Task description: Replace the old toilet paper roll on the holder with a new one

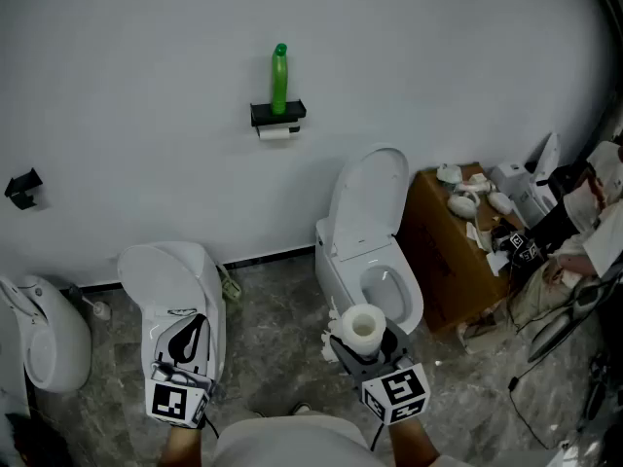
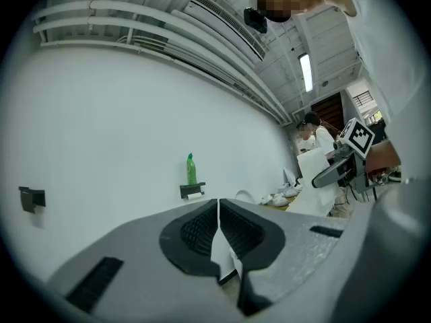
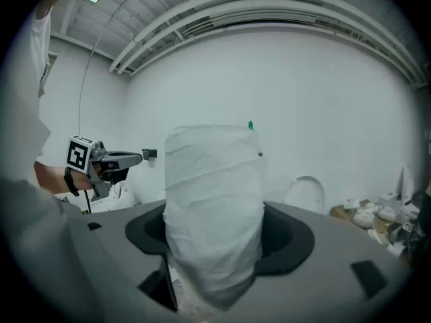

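Toilet roll (image 3: 214, 214) in tongs (image 3: 215, 244), bottle (image 1: 279, 78) label unreadable

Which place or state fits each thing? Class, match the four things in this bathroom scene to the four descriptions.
Things
1. green bottle
2. new toilet paper roll
3. left gripper
4. cardboard box

Places or states
A. shut, nothing in it
B. standing on the black wall holder
C. between the jaws of the right gripper
D. on the floor, right of the open toilet

Pairs: 1-B, 2-C, 3-A, 4-D
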Demonstrator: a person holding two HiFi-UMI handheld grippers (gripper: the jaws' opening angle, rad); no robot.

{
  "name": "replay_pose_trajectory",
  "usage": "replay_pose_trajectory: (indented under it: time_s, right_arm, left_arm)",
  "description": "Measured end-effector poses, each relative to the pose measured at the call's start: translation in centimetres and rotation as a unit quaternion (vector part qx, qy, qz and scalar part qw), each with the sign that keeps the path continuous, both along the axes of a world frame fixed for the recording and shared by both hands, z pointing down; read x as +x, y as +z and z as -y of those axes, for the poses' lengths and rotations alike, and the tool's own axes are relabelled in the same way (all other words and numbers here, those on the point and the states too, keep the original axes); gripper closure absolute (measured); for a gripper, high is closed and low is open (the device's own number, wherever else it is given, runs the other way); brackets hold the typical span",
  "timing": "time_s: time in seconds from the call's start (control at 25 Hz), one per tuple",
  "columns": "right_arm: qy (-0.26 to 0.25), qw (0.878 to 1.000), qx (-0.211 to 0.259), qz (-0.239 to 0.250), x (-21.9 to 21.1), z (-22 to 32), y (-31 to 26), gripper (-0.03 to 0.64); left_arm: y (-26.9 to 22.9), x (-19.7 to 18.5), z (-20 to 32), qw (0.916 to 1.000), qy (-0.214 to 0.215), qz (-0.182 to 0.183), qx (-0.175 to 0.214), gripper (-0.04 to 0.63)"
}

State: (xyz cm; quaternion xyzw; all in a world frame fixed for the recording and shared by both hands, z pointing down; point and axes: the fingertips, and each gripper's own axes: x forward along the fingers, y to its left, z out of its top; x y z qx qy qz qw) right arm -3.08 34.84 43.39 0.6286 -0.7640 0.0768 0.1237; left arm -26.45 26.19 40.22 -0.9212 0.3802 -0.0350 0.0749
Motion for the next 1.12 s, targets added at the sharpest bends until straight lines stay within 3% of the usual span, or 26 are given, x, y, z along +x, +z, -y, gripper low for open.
replay_pose_trajectory:
  time_s: [0.76,0.96,1.12]
  right_arm:
    - [-0.006,0.999,0.003,0.051,1.6,1.0,0.3,0.284]
    - [-0.009,0.998,0.003,0.055,2.5,1.2,0.5,0.284]
    - [-0.006,0.998,0.000,0.059,3.8,1.1,1.0,0.284]
  left_arm:
    - [0.5,1.2,0.9,0.9999,-0.010,0.005,-0.008,0.580]
    - [0.3,2.1,1.1,0.9997,-0.018,0.016,0.005,0.580]
    - [-0.7,2.5,1.6,0.9978,-0.047,0.028,0.037,0.560]
